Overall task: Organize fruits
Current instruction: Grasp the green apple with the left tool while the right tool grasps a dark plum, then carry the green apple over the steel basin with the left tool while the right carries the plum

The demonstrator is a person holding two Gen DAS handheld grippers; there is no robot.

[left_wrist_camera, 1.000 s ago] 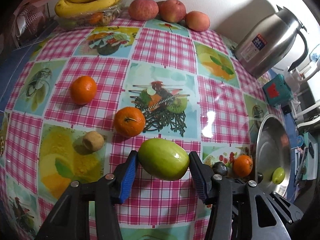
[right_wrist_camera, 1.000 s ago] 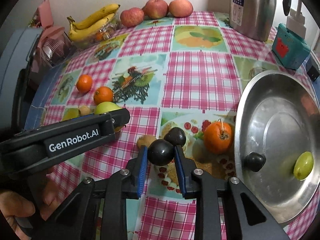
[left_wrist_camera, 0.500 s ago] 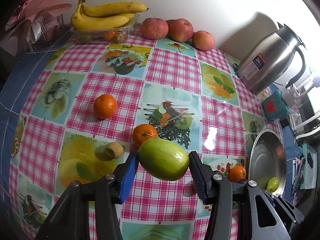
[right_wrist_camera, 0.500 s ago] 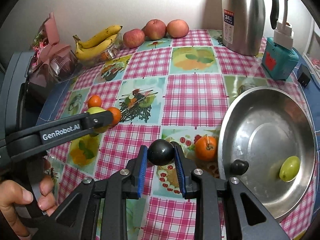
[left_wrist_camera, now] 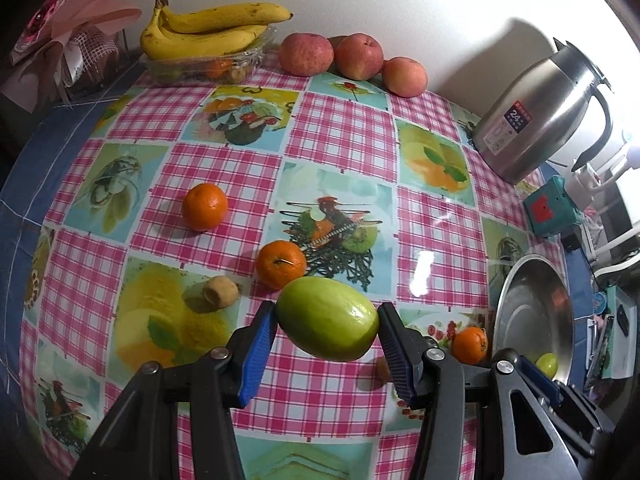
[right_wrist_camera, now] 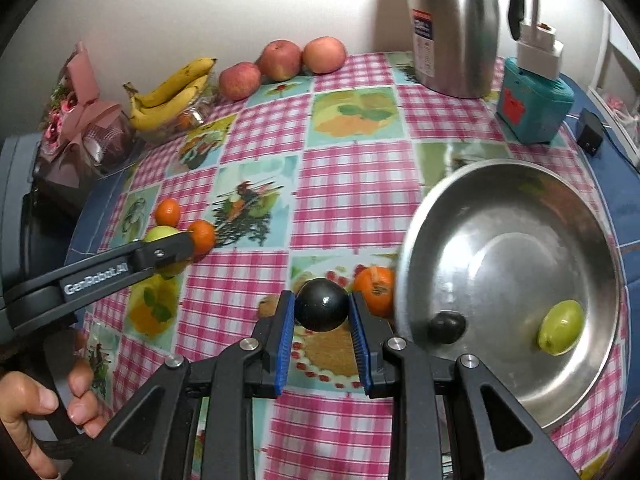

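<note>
Your way to the steel bowl is open from above: only a dark plum and a green fruit lie inside, with bare metal between. An orange sits against its near rim. The kettle and teal box crowd the far side.

wall: plain white | table: pink checked cloth | light: glare right
</note>
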